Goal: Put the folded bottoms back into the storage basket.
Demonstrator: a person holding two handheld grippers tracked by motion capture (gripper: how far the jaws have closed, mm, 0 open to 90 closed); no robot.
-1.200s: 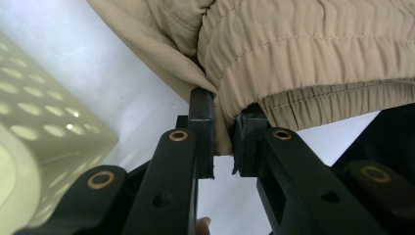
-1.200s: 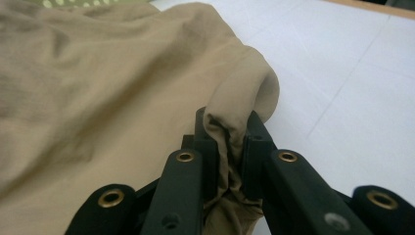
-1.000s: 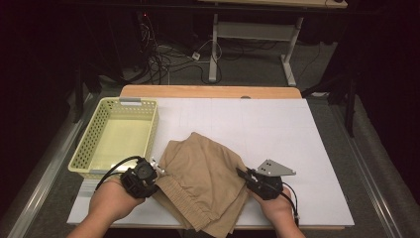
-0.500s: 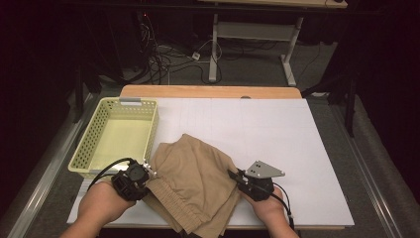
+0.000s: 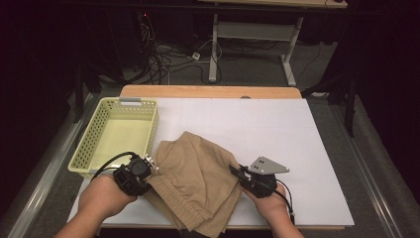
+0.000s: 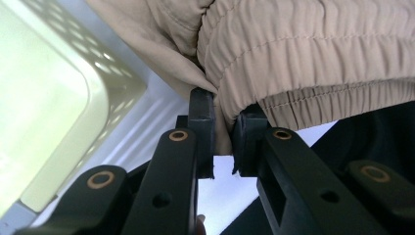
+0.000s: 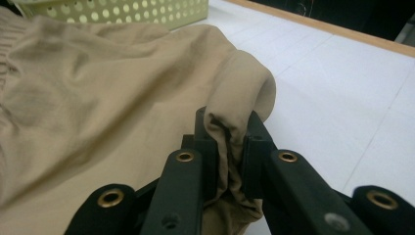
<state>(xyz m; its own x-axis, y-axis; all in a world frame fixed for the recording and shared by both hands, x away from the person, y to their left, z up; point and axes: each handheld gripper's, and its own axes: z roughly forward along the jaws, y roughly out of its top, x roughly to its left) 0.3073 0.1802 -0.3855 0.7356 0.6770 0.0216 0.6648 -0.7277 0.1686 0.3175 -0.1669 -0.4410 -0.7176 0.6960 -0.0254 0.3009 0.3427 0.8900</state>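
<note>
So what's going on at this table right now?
A person is working on a pair of tan shorts lying on the white table, with a claw in each hand. The left claw is pinched on the fabric by the elastic waistband, and the right claw is pinched on a fold at the opposite edge. A yellow basket sits beside the shorts, to the left.

One camera sat high above my side of the table (image 5: 317,148), facing forward and down. The other two rode my grippers, looking along my jaws at close range. All three shared the tan cloth (image 5: 198,183) and the yellow basket (image 5: 116,134).
</note>
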